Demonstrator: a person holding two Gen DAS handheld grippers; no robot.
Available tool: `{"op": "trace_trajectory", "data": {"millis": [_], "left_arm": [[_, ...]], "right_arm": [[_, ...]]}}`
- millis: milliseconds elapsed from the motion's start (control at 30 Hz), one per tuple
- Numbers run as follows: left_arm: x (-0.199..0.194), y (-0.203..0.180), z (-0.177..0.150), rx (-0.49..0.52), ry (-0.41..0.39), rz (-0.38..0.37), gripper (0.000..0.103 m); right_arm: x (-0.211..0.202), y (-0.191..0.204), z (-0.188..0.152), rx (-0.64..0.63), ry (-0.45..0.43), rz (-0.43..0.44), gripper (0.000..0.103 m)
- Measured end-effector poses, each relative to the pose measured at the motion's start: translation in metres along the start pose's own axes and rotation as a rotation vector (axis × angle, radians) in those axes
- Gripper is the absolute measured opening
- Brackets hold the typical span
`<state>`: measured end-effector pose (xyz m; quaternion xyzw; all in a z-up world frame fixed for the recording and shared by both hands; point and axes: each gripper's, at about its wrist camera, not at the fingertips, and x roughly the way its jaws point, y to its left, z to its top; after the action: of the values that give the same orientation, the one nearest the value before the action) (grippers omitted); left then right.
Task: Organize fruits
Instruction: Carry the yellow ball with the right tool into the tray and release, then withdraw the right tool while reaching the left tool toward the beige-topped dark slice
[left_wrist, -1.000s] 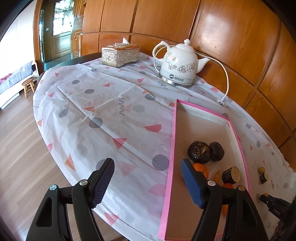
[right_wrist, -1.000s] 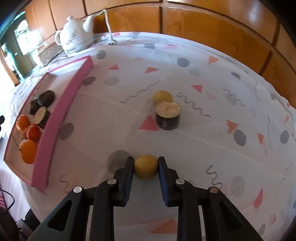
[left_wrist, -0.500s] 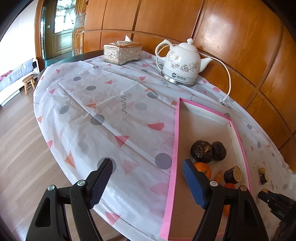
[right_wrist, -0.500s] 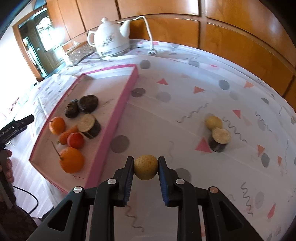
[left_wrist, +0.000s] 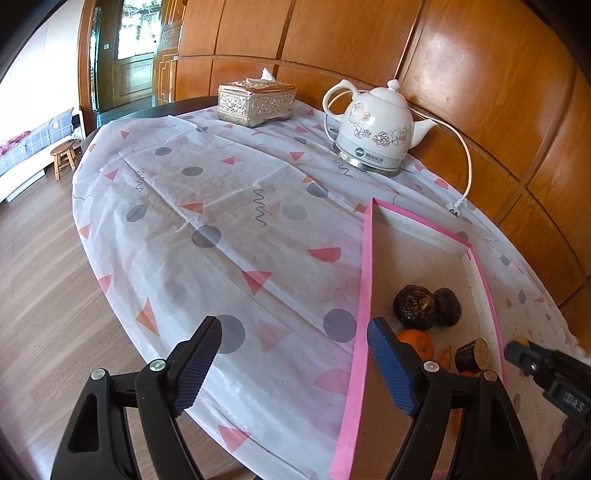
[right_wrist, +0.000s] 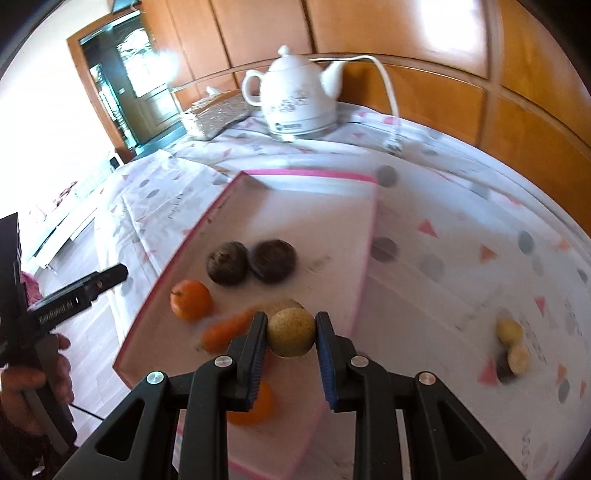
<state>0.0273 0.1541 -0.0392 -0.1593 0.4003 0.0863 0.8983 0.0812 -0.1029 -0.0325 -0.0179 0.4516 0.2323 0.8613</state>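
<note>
My right gripper (right_wrist: 291, 334) is shut on a small yellow round fruit (right_wrist: 291, 332) and holds it above the near end of the pink-rimmed tray (right_wrist: 364, 258). On the tray lie two dark brown fruits (right_wrist: 227, 262), an orange (right_wrist: 191, 299), a carrot (right_wrist: 225, 330) and another orange (right_wrist: 255, 406) under my fingers. Two yellowish fruits (right_wrist: 509, 330) and a dark one stay on the cloth to the right. My left gripper (left_wrist: 293, 363) hovers with nothing between its fingers over the tray's left rim (left_wrist: 364, 280), its jaws opening. The right gripper's tip (left_wrist: 517, 349) shows at the left view's right edge.
A white kettle (left_wrist: 375, 140) with its cord and a silver tissue box (left_wrist: 256, 99) stand at the table's far side, in front of a curved wooden wall. A person's hand (right_wrist: 37, 384) grips the left tool's handle. The table edge drops to a wooden floor (left_wrist: 37, 295) on the left.
My right gripper has carried the yellow fruit left from the cloth to above the tray's near end. The left gripper's fingers have spread slightly wider; it has stayed in place.
</note>
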Motion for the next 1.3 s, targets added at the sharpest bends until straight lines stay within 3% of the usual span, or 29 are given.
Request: {"op": "trace_trajectory", "data": {"millis": [233,300,367,467,633,767,1300], "left_arm": [[0.003,0.000,-0.002,0.004,0.008,0.004,0.081],[0.004,-0.001,-0.002,0.011,0.007,0.005,0.081],[0.003,-0.002,-0.002,0.015,0.004,0.006,0.081],[0.002,-0.004,-0.002,0.021,0.002,0.004,0.081],[-0.003,-0.009,-0.003,0.040,-0.011,-0.004,0.081],[-0.008,-0.017,-0.002,0.065,-0.024,-0.017,0.081],[-0.023,-0.060,-0.007,0.224,-0.048,-0.057,0.081]], "right_arm": [[0.027,0.004,0.017,0.015,0.021,-0.036,0.026],[0.032,0.002,0.018,0.029,0.021,-0.039,0.030],[0.033,0.000,0.017,0.041,0.017,-0.039,0.040],[0.029,-0.002,0.012,0.049,0.013,-0.051,0.042],[0.008,-0.009,0.000,0.047,-0.026,-0.093,0.043],[-0.011,-0.020,-0.009,0.059,-0.054,-0.142,0.052],[-0.079,-0.075,-0.036,0.041,-0.084,-0.356,0.053]]}}
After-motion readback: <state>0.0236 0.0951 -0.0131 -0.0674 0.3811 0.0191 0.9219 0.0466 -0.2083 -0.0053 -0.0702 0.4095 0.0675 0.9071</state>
